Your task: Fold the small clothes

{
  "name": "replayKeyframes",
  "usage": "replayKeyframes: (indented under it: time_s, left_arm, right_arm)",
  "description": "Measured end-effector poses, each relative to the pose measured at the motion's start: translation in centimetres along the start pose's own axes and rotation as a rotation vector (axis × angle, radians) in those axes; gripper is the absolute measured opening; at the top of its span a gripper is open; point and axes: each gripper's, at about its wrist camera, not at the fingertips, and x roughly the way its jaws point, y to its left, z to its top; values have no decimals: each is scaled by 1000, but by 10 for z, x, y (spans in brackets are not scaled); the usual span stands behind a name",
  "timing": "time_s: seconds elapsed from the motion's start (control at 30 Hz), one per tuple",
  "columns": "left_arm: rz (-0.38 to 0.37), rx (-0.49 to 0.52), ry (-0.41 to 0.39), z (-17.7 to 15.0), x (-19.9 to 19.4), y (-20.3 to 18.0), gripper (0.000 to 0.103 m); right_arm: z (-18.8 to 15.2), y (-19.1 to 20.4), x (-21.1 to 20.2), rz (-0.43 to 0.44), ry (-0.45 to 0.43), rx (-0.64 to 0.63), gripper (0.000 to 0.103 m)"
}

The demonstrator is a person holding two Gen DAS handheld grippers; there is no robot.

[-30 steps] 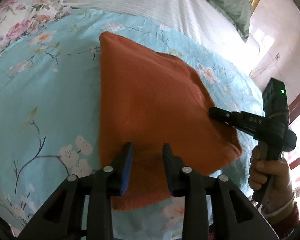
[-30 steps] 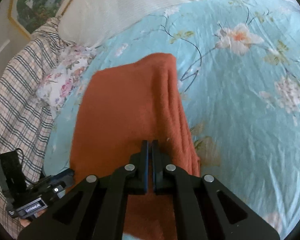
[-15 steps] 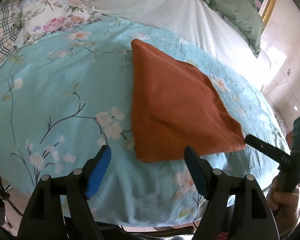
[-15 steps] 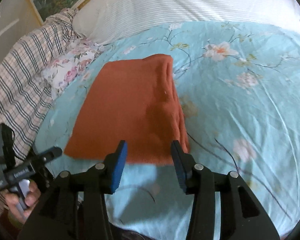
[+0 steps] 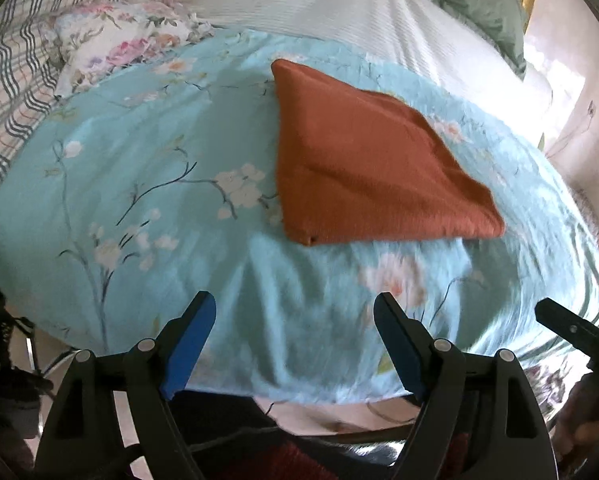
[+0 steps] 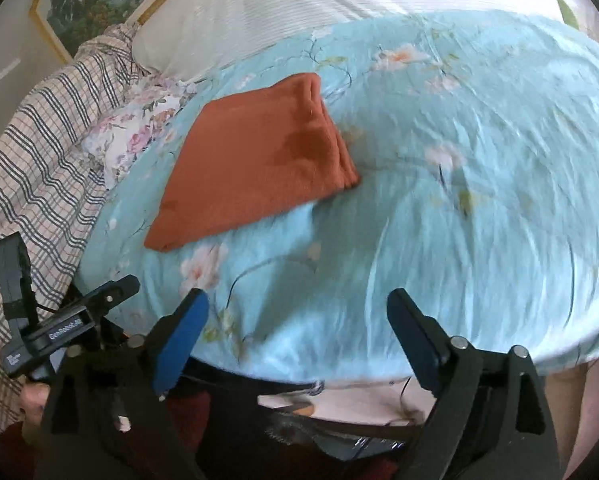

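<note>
The orange garment [image 5: 363, 168] lies folded into a compact flat packet on the light-blue floral bedspread [image 5: 139, 184], with no part trailing loose. Going left to right in the left wrist view, we see the plaid blanket [image 5: 7, 72] and the flowered pillow [image 5: 111, 36] at the bed's far edge, then the garment near the middle. Our left gripper [image 5: 295, 344] hangs off the near edge of the bed with its jaws spread wide, holding nothing. Our right gripper [image 6: 295, 340] is likewise wide apart and empty, well away from the cloth. We judge this piece done; no other garment shows in either view.
</note>
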Motion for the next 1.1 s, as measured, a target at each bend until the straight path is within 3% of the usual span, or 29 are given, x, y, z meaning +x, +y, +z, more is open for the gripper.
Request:
replayKeyframes:
  time_s: [0.2, 0.23, 0.33, 0.43, 0.57, 0.7, 0.87, 1.1]
  left_arm:
    - [33, 26, -12, -15, -11, -6, 82]
    - [38, 33, -17, -17, -13, -7, 82]
    - [57, 52, -33, -17, -17, -9, 82]
    - [68, 66, -52, -13, -19, -8, 82]
    - [104, 87, -36, 3, -13, -8, 82]
    - [123, 118, -17, 18, -6, -8, 82]
    - [180, 159, -9, 33, -2, -10, 83]
    - [214, 196, -18, 49, -1, -18, 84]
  right_arm:
    - [-8, 9, -10, -2, -45, -23, 95]
    - [-8, 13, -12, 9, -51, -35, 101]
    - [-7, 18, -19, 68, -66, -69, 103]
    - [3, 23, -20, 10, -82, -128, 103]
    - [16, 22, 2, -45, -10, -160, 103]
    - [21, 22, 20, -153, 43, -258, 103]
    - [43, 19, 27, -107, 78, -262, 103]
    - [66, 29, 23, -85, 39, -323, 103]
